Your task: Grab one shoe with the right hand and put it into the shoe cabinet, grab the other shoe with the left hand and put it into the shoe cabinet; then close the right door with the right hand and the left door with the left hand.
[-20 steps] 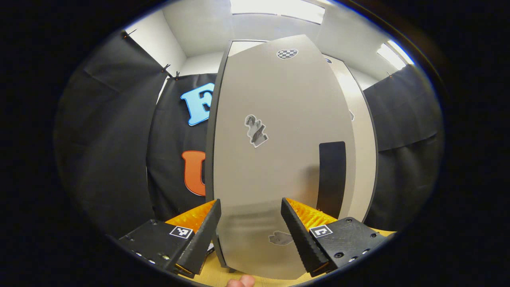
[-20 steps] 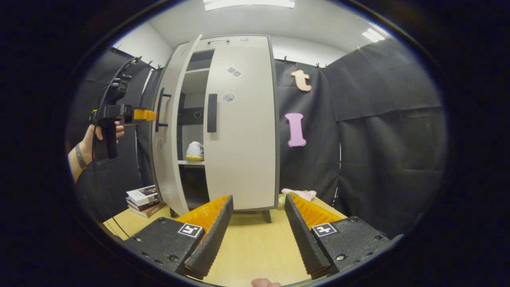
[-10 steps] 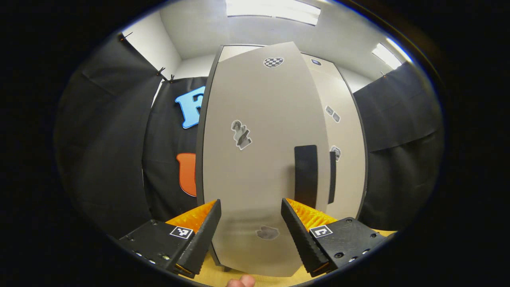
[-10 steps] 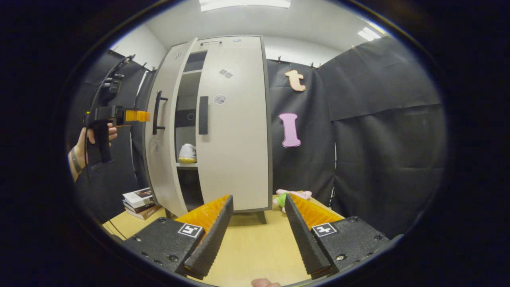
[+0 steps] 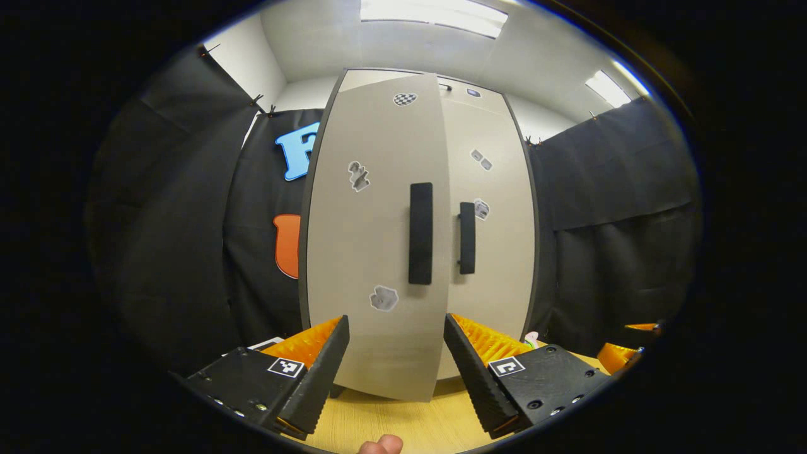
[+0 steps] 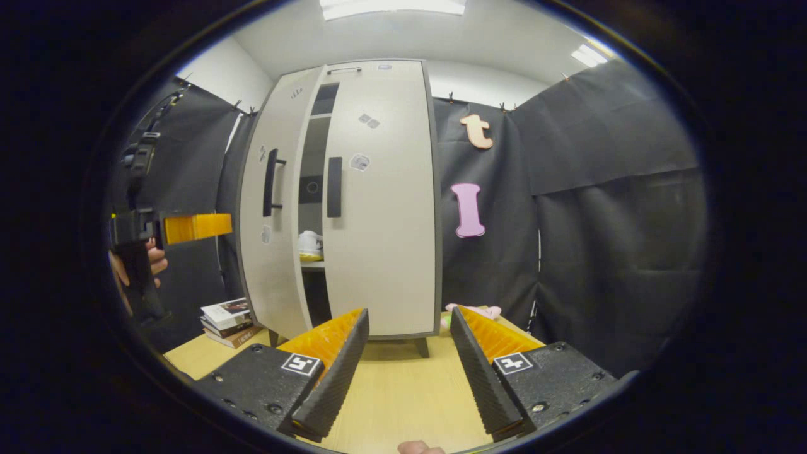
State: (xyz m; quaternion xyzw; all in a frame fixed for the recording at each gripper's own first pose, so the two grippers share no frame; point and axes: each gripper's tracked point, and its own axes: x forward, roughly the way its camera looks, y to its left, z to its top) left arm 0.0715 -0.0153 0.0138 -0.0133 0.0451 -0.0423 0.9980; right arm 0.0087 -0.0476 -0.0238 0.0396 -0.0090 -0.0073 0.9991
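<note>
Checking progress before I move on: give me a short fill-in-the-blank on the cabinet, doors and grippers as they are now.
1. The tall beige shoe cabinet has its right door ____.
2. Its left door stands slightly ____.
3. Through the gap, a white shoe sits on a ____.
4. The left gripper and right gripper are both ____.

Missing words: shut; ajar; shelf; open

I'm seeing my right gripper (image 6: 403, 353) gaping empty over the surface (image 6: 403, 391); cabinet's left door (image 6: 272, 208) is standing ajar, a shoe (image 6: 310, 244) showing on its shelf.
</note>
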